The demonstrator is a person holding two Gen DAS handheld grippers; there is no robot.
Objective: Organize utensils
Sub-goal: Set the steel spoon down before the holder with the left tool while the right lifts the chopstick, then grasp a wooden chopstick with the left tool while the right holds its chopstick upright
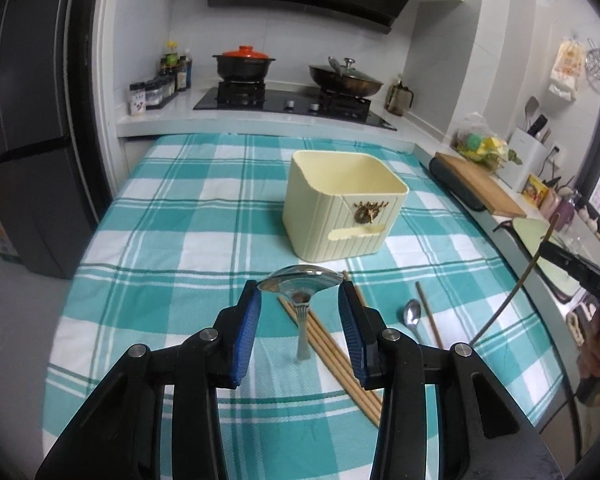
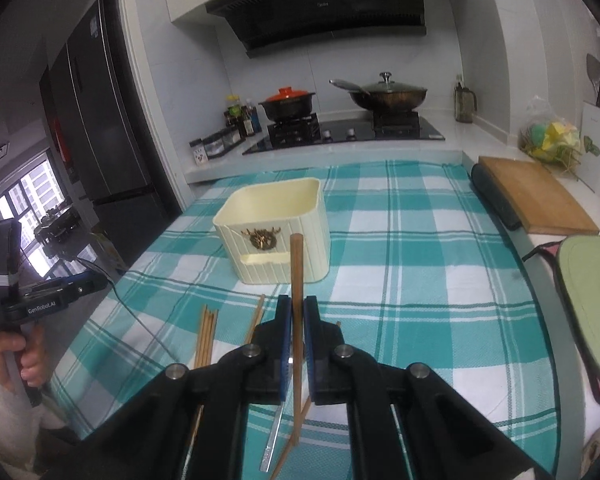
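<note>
Claw status, left unit (image 1: 300,292): the two blue pads (image 1: 246,326) stand apart, with the bowl of a large metal spoon (image 1: 300,280) seated between their tips. The bowl edges meet or nearly meet both pads; firm clamping cannot be confirmed. The spoon handle hangs down toward the tabletop (image 1: 172,208), which carries a teal-and-white checked cloth.

Claw status, right unit (image 2: 298,316): the pads are drawn together and clamped on a single brown chopstick (image 2: 297,280). The chopstick stands close to upright, its upper end rising in front of the cream utensil holder (image 2: 276,224), its lower end passing down between the claw arms.

Items on the cloth, near side: a bundle of wooden chopsticks (image 1: 332,352) lies diagonally below the left claw. A small metal spoon (image 1: 412,316) lies just to the right of the bundle, and a lone chopstick (image 1: 430,312) lies beside that spoon.

Utensil holder: square, ribbed, open at the top, standing upright on the cloth beyond the loose utensils. Its interior shows no contents from either wrist view.

Far edge: a stove (image 1: 284,100) with two lidded pots sits behind the tabletop.
</note>
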